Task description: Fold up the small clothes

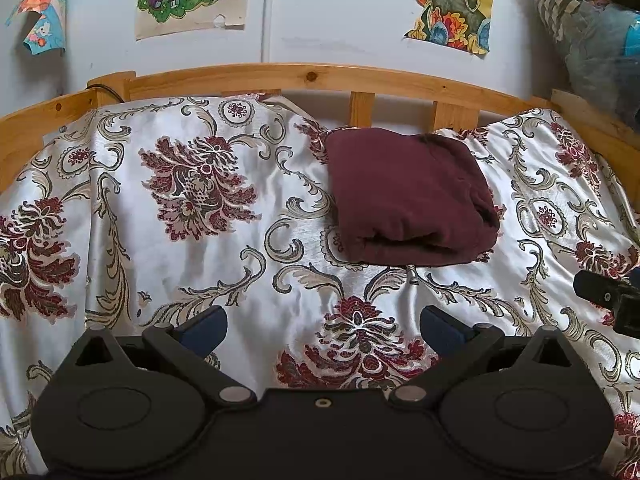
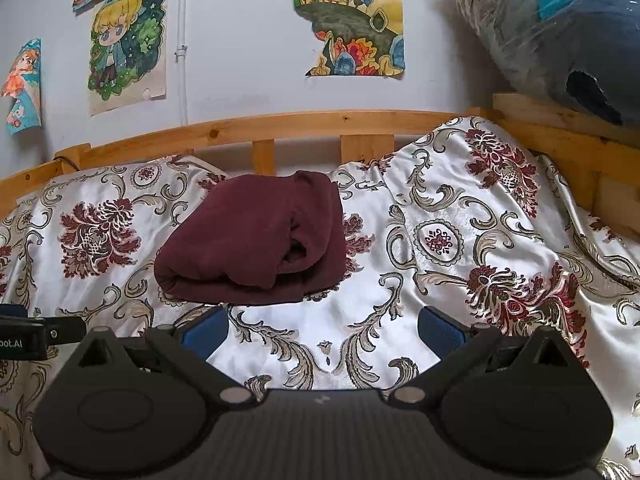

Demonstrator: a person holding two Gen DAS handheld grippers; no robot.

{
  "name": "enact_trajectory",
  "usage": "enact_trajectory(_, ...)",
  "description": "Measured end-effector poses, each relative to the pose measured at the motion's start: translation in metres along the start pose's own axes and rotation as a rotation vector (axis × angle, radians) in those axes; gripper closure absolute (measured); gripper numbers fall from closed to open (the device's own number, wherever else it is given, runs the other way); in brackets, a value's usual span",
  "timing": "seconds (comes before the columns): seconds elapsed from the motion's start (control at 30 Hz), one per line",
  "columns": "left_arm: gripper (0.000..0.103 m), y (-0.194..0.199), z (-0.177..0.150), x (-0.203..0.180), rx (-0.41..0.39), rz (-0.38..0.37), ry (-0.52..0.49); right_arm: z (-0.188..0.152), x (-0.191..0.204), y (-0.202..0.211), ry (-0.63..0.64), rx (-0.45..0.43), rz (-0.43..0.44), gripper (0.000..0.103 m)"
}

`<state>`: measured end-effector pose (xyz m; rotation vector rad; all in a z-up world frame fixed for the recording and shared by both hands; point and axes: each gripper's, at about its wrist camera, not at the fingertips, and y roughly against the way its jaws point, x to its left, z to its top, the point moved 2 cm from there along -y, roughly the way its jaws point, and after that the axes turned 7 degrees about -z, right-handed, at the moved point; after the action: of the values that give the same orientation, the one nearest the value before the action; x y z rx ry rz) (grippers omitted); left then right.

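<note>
A dark maroon garment (image 1: 408, 196) lies folded into a thick bundle on the patterned bedspread (image 1: 192, 248), near the wooden rail. It also shows in the right wrist view (image 2: 256, 240), ahead and left. My left gripper (image 1: 324, 330) is open and empty, hovering over the bedspread short of the garment. My right gripper (image 2: 322, 330) is open and empty, just in front of the garment's near edge. Part of the right gripper (image 1: 612, 292) shows at the right edge of the left wrist view.
A wooden bed rail (image 1: 360, 80) runs behind the bedspread, with a white wall and paper drawings (image 2: 352, 20) above. A plastic-wrapped bundle (image 2: 552, 32) sits on the rail at the right. The bedspread is bunched up at the right (image 2: 500, 208).
</note>
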<state>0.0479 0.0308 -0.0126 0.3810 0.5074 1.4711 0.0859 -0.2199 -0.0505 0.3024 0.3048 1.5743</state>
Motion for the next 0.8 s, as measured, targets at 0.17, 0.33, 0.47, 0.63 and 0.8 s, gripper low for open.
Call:
enact_trajectory(0.17,0.001,-0.0012,-0.0013,0.0008,0.006,-0.001,0.001,0.0001,0.0006,-0.0002,0.007,0.001,0.001,0.000)
enact_trajectory(0.33,0.001,-0.0012,-0.0014,0.0007,0.006,-0.002,0.001,-0.0001,0.0009,-0.0003,0.008,0.003,0.000,0.000)
enact_trajectory(0.47,0.001,-0.0012,-0.0012,0.0002,0.006,0.000,0.000,-0.0007,0.0009,-0.0003,0.007,0.005,0.001,0.000)
enact_trajectory(0.63,0.001,-0.0014,-0.0012,0.0003,0.006,0.000,0.001,-0.0008,0.0006,-0.0003,0.005,0.004,0.001,0.000)
enact_trajectory(0.8,0.001,-0.0015,-0.0011,0.0002,0.007,0.000,0.000,-0.0004,-0.0009,-0.0004,0.001,0.001,-0.003,0.000)
